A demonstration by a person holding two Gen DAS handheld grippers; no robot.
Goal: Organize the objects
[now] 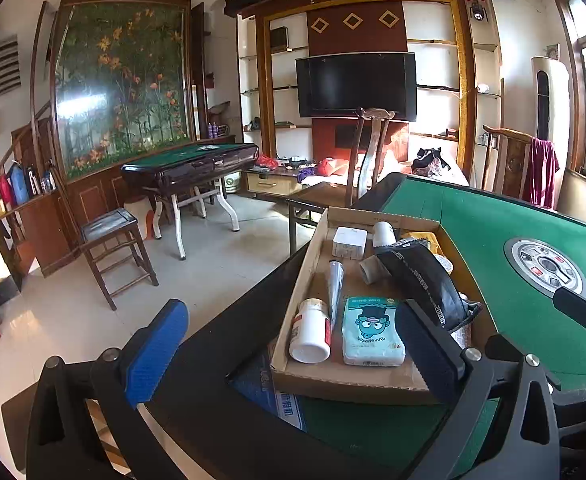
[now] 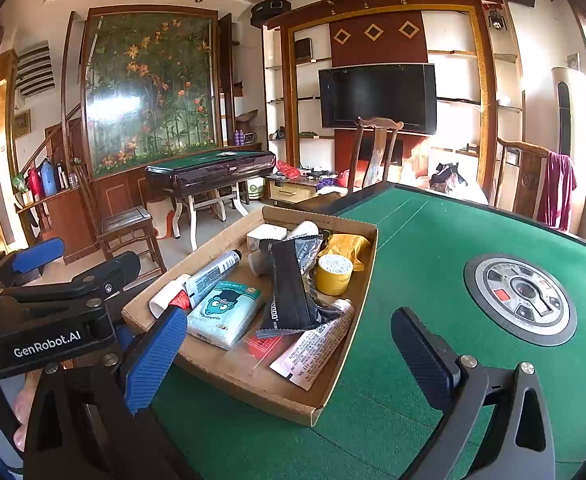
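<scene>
Pouch (image 2: 293, 292) hides tray (image 2: 229, 376) items, seemingly tubes; both tools (image 1: 293, 344) (image 2: 289, 360) gape empty.

A dark television (image 1: 356, 85) hangs centre frame in a wood-framed shelf unit (image 1: 465, 80). Upper left, a floral mural (image 1: 121, 84) fills the wall; below it stands a second green-topped table (image 1: 191, 162), with a wooden chair (image 1: 113, 236) at left. At right, a red cloth (image 1: 541, 172) drapes over another chair (image 1: 509, 156).
</scene>
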